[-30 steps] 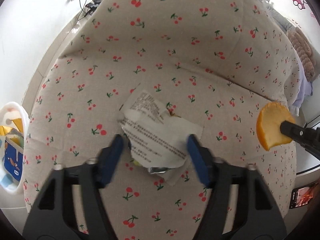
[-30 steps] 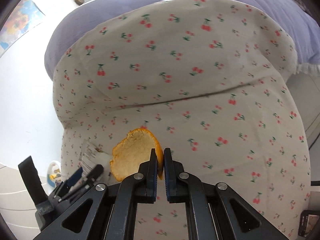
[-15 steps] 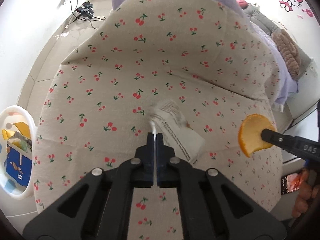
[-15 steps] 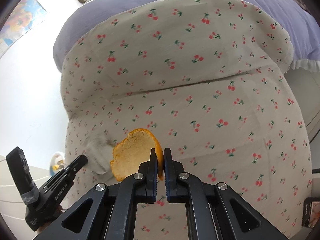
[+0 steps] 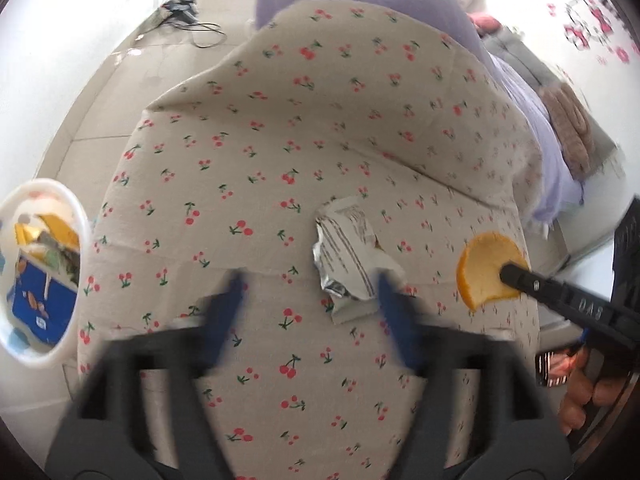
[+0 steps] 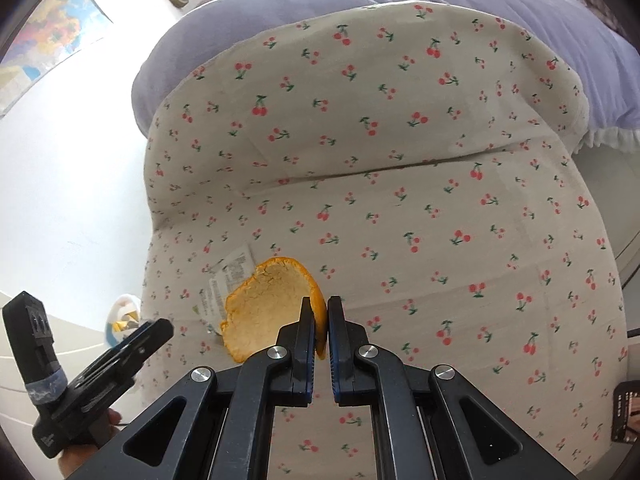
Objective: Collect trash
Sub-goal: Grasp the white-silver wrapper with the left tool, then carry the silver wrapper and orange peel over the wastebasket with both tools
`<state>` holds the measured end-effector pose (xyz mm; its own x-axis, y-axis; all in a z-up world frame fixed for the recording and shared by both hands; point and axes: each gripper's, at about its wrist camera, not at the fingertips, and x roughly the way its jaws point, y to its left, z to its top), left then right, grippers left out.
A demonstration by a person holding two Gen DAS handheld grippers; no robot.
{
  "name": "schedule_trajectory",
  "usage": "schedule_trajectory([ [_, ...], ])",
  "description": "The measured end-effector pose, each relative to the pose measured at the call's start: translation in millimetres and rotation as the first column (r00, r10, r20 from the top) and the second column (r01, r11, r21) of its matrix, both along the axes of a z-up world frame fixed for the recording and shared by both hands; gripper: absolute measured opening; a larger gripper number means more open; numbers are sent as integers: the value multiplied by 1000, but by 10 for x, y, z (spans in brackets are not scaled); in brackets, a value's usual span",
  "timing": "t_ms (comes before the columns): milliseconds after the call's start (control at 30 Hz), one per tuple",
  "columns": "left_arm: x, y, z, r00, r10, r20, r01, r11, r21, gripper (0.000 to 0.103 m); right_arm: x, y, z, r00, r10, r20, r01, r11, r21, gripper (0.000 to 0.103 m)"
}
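A crumpled white and silver wrapper (image 5: 348, 256) lies on the cherry-print bedspread (image 5: 320, 120). My left gripper (image 5: 308, 292) hovers just short of it, blurred, its jaws opening; the wrapper's right edge overlaps the right fingertip (image 5: 386, 292) and no pad presses on it. At the right, my right gripper (image 5: 506, 272) is shut on a piece of orange peel (image 5: 480, 268). In the right wrist view the same gripper (image 6: 323, 308) pinches the peel (image 6: 268, 300) at its edge, above the bedspread (image 6: 400, 140), with the wrapper (image 6: 228, 276) partly hidden behind it.
A white bin (image 5: 76, 216) holding a blue carton and other scraps stands on the floor left of the bed. A lilac duvet (image 6: 360, 4) covers the far end. Cables (image 5: 188, 12) lie on the tiles. A phone (image 5: 554, 364) sits near the bed's right edge.
Half a second ago my left gripper was shut on the wrapper's edge; now its jaws stand wide and the wrapper lies more crumpled on the cloth. The right gripper keeps the peel.
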<state>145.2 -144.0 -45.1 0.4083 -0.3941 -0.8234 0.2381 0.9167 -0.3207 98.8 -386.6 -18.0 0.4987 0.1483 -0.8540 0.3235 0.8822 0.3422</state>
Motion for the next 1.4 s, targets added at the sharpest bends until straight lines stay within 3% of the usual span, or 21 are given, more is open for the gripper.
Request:
schedule_trajectory([
  [267, 96, -453, -214, 1000, -2, -29, 3, 1000, 25, 75, -39, -253, -153, 999, -27, -40, 26, 1000, -17, 7],
  [333, 121, -575, -315, 1000, 0, -26, 2, 998, 66, 67, -43, -311, -164, 999, -35, -42, 34, 999, -17, 7],
  [400, 126, -673, -421, 999, -6, -33, 10, 994, 109, 51, -62, -354, -175, 998, -41, -42, 40, 999, -18, 7],
  [433, 91, -723, -398, 1000, -11, 20, 9, 990, 140, 46, -69, -370, -177, 998, -42, -43, 41, 999, -18, 7],
  [500, 45, -790, -393, 999, -26, 42, 18, 984, 175, 44, -75, -405, -195, 998, -42, -47, 41, 999, -16, 7],
  [700, -47, -799, -311, 997, -66, 36, 61, 989, 136, 25, -98, -438, -205, 997, -54, -50, 54, 998, -12, 7],
  [1033, -186, -558, -31, 991, -120, 62, 116, 992, 59, 22, -99, -285, -80, 998, -50, -25, 50, 999, -9, 7],
  [1400, -153, 116, 169, 996, -50, 79, 49, 999, 22, 22, 91, 295, 67, 1000, 29, 5, -28, 1000, -11, 7],
])
